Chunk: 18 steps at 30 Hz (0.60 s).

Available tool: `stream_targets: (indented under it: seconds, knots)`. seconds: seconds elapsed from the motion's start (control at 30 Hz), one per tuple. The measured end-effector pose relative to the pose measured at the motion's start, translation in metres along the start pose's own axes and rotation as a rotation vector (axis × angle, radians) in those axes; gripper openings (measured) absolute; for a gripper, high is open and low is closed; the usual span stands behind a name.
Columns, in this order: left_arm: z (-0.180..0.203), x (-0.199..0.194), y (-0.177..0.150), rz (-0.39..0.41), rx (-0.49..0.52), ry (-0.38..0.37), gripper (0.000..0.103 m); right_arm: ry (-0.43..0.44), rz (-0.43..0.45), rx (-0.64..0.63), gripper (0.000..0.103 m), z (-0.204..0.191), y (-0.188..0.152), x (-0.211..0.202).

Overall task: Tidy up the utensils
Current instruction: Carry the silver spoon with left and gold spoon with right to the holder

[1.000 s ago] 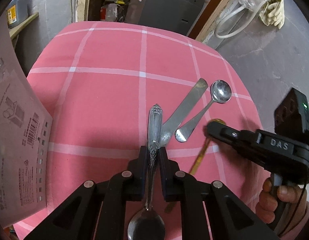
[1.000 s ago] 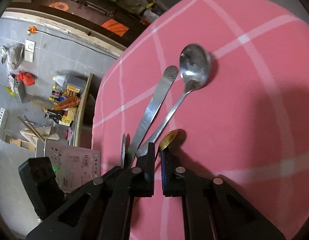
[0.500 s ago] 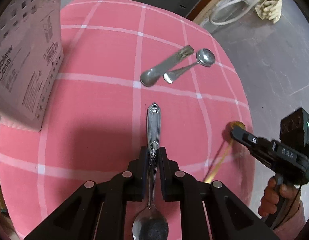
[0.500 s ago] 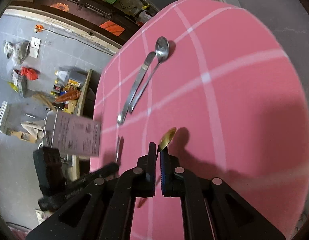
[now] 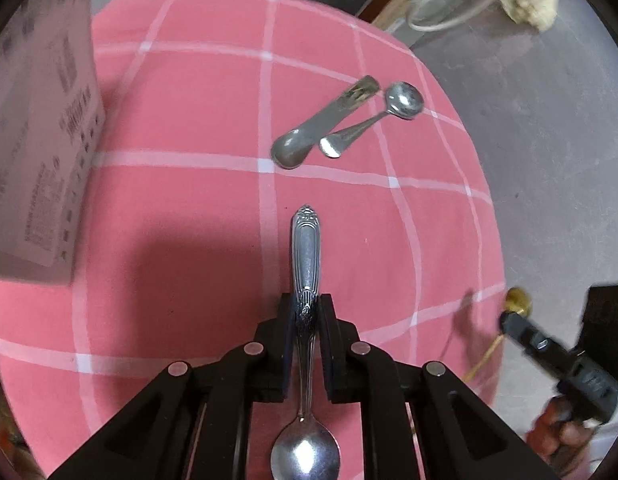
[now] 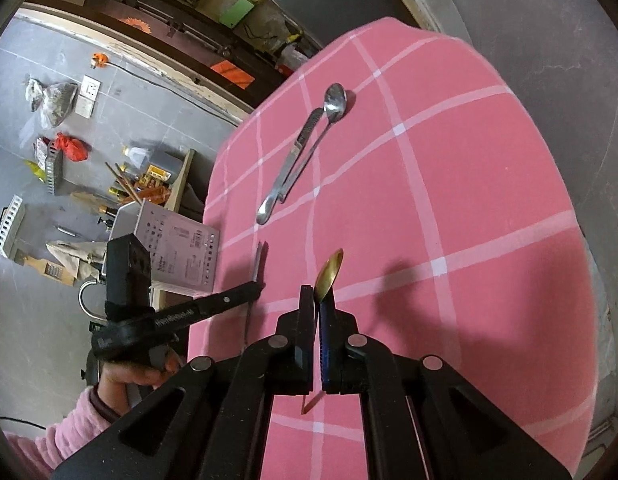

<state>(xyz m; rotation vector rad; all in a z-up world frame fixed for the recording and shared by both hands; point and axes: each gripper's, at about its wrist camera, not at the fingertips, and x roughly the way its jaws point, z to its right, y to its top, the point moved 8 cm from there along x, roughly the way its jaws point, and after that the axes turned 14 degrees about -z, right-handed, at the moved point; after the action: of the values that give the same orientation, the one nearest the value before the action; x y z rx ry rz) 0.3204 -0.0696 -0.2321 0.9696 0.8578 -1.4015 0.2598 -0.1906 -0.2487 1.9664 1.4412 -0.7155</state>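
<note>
Carrying step: my left gripper (image 5: 305, 320) has its fingers pinching a silver spoon (image 5: 306, 256) above the bench (image 5: 169, 200); my right gripper (image 6: 317, 312) pinches a gold spoon (image 6: 329, 270). Next, probably, lay both beside the two spoons (image 5: 345, 120) lying there.

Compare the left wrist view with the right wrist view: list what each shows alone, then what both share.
Only the left wrist view: the silver spoon's bowl behind the left claw, and hoses on the floor.
Only the right wrist view: a pink sleeve and floor clutter beside a wall socket.
Both: the pink checked tablecloth, two utensils lying on it, the box, and the gold spoon in the right claw.
</note>
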Motion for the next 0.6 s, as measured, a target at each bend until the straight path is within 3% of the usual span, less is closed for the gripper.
stream_targets:
  seconds: [0.07, 0.4, 0.6]
  knots:
    - [0.007, -0.005, -0.006, 0.043, 0.043, 0.037, 0.011, -0.009, 0.018, -0.018, 0.003, -0.004, -0.003, -0.005]
    - [0.012, -0.051, -0.048, 0.232, 0.098, 0.029, 0.011, -0.053, 0.090, -0.113, 0.003, -0.023, -0.012, -0.031]
    - [0.011, -0.072, -0.062, 0.275, 0.126, 0.011, 0.011, -0.081, 0.110, -0.205, 0.003, -0.044, -0.015, -0.040]
